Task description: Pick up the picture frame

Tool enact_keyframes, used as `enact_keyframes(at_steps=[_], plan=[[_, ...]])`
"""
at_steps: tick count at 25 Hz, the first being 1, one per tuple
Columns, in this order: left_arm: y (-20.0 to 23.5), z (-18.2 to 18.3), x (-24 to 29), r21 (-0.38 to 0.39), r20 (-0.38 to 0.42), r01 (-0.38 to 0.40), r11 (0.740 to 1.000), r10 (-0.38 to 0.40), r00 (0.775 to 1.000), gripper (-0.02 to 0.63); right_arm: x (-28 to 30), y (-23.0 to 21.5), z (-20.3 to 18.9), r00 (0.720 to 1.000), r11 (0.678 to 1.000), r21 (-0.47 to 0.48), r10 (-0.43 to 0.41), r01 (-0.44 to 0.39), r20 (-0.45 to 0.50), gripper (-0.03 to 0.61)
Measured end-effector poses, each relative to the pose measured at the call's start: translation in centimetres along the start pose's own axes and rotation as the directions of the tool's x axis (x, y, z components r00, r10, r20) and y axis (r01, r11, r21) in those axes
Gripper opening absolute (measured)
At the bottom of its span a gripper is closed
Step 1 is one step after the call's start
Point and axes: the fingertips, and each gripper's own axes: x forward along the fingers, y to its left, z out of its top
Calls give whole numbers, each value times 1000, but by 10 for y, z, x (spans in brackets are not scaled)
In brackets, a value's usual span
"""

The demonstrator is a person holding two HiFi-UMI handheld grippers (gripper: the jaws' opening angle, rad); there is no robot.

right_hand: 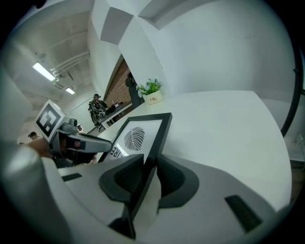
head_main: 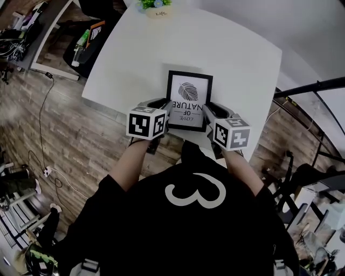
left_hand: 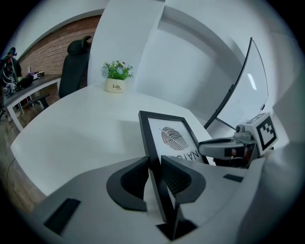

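A black picture frame [head_main: 188, 100] with a fingerprint print and the word NATURE is held over the near part of the white table [head_main: 226, 54]. My left gripper [head_main: 168, 109] is shut on the frame's left edge [left_hand: 151, 143], with both dark pads pressed against the black border. My right gripper [head_main: 206, 111] is shut on the right edge [right_hand: 159, 136] the same way. In each gripper view the frame [left_hand: 169, 136] tilts up off the tabletop, and the other gripper shows beyond it, the right gripper [left_hand: 228, 147] and the left gripper [right_hand: 78, 140].
A small potted plant [head_main: 155, 6] in a cream pot stands at the table's far edge. A black office chair [left_hand: 74, 66] and a cluttered desk [head_main: 21, 32] lie beyond the table to the left. Wood floor with cables [head_main: 46, 108] surrounds the table, and metal racks [head_main: 318, 156] stand at right.
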Motion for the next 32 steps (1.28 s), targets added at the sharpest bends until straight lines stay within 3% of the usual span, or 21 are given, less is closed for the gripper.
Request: enact_keyframes(at_steps=[14, 22, 32], plan=[[-33, 29, -75, 67, 174, -26, 997, 14, 985, 92, -59, 40, 40, 984, 989, -148, 52, -27, 170, 104], [-67, 52, -126, 143, 291, -25, 989, -18, 957, 94, -113, 62, 70, 954, 976, -218, 89, -25, 286, 107], [-105, 53, -183, 223, 396, -62, 973, -33, 918, 94, -172, 91, 75, 913, 967, -252, 126, -27, 388, 107]])
